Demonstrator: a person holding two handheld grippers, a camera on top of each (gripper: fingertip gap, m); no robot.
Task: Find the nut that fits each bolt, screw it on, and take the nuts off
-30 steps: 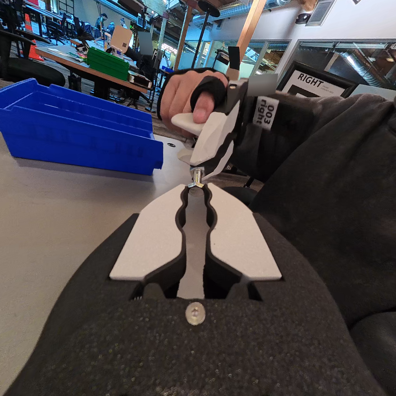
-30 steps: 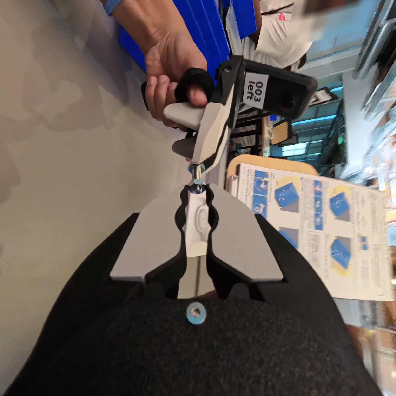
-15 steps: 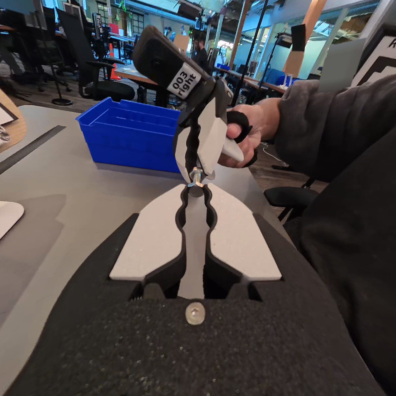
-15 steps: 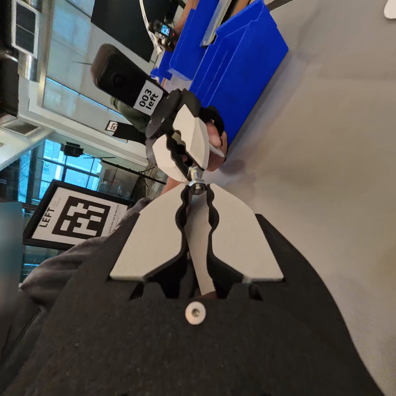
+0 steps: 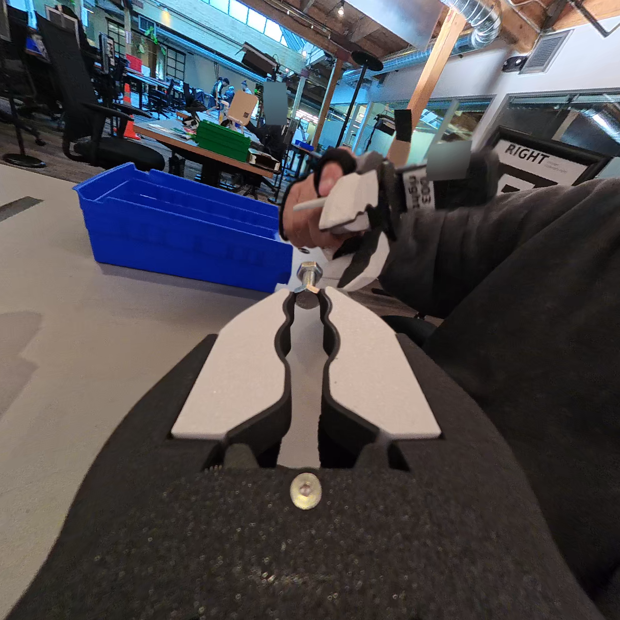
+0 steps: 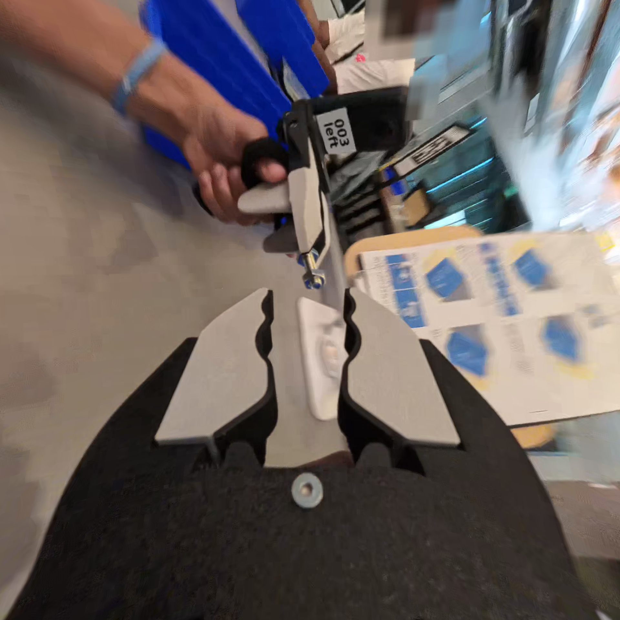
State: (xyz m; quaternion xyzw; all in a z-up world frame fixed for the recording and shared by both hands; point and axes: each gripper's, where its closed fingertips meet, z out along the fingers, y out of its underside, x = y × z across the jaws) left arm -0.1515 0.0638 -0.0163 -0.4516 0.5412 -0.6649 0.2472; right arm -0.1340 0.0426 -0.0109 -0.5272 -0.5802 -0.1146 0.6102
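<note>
Jaws: left gripper (image 5: 307, 291) pinched on the head end of the bolt (image 5: 309, 279); right gripper (image 6: 309, 292) spread apart, gripping nothing, its tips just off the bolt.

Landmark = bolt. Grey table (image 5: 100, 335) lies below it. Blue bin (image 5: 174, 224) sits behind it, to its left in the left wrist view. Printed sheet (image 6: 486, 318) lies to its right in the right wrist view. Nut (image 5: 309, 268) sits at the bolt's free end, shank threads bare beneath.

Risks: only 1 gripper holds the bolt, by the tips, so torque on re-grip may twist it loose. If few threads are engaged, the nut may drop. Right view blurred: a fast approach may knock the nut.
</note>
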